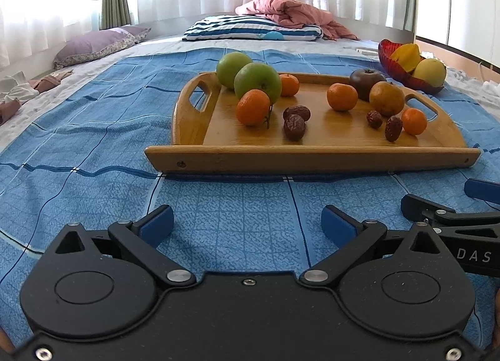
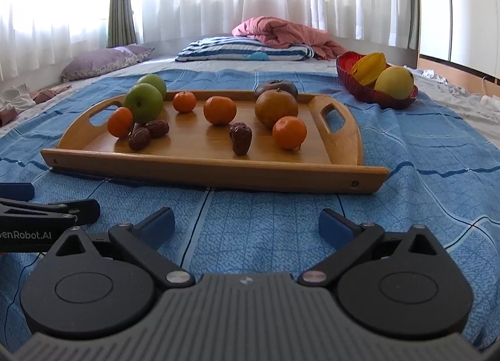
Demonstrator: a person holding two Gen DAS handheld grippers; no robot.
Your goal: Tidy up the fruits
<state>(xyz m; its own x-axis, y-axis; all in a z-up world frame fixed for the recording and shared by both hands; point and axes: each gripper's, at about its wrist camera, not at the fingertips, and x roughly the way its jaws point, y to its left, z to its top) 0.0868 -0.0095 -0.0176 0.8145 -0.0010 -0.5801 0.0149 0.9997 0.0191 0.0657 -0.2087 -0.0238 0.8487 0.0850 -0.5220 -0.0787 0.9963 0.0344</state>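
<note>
Through the left wrist camera I see my left hand-held gripper at the bottom of the frame, jaws spread wide and released, with only the blue checked bedspread between its blue pads. Ahead, in the centre of the frame, the wooden tray lies on the bed. On it, two green apples sit at the upper left, touching each other, with a mandarin just in front of them. Two brown dates lie touching near the tray's middle. To the right sit more mandarins, a dark round fruit, a brownish-orange fruit and two more dates. A red bowl with yellow fruit stands at the upper right, off the tray. Part of the other gripper shows at the right edge.

Through the right wrist camera, my right hand-held gripper fills the bottom, also spread wide and grasping nothing. The tray sits centre-left, the apples at its upper left, the red bowl at the upper right.
</note>
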